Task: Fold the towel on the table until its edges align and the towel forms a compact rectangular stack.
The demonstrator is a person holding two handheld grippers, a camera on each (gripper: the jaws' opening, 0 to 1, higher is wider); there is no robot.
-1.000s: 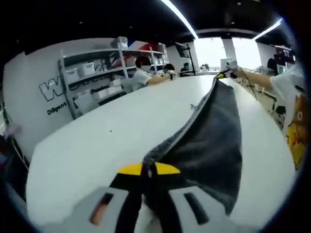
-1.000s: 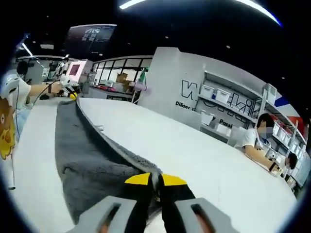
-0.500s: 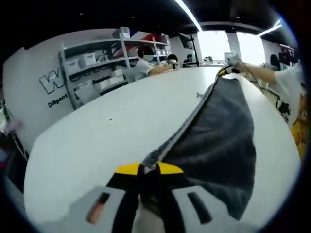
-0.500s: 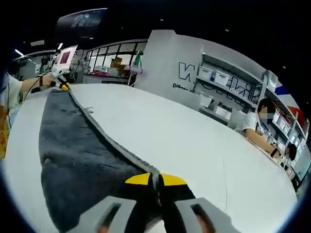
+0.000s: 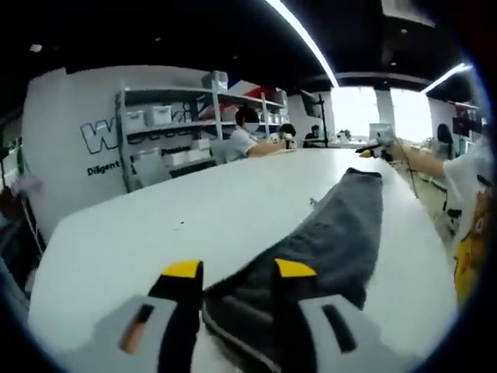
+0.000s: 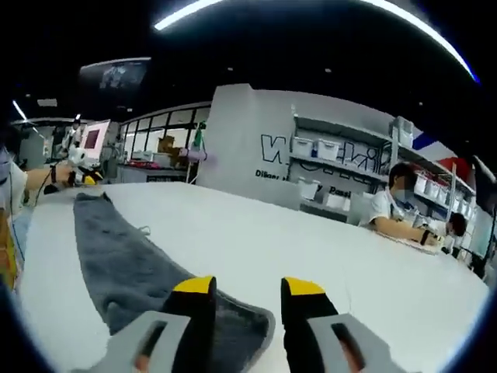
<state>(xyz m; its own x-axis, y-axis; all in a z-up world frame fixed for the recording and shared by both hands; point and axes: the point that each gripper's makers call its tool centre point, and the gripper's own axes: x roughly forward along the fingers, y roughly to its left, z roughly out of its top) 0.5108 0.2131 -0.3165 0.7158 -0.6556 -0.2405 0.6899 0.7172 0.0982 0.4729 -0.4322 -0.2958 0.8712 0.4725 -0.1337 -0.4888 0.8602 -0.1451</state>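
Now the grey towel (image 5: 342, 225) lies folded along the table (image 6: 256, 233), each hand-held gripper (image 5: 239, 272) (image 6: 247, 286) spread apart.

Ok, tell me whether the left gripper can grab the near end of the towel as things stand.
Probably yes: the left gripper stands open with the grey towel's near end lying between its fingers on the white table, nothing over it.

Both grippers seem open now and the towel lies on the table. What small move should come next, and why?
Probably bring one gripper to a short end and regrip it for the next fold: the left gripper and right gripper stand open, and the towel lies as a long, narrow strip on the table, not compact.
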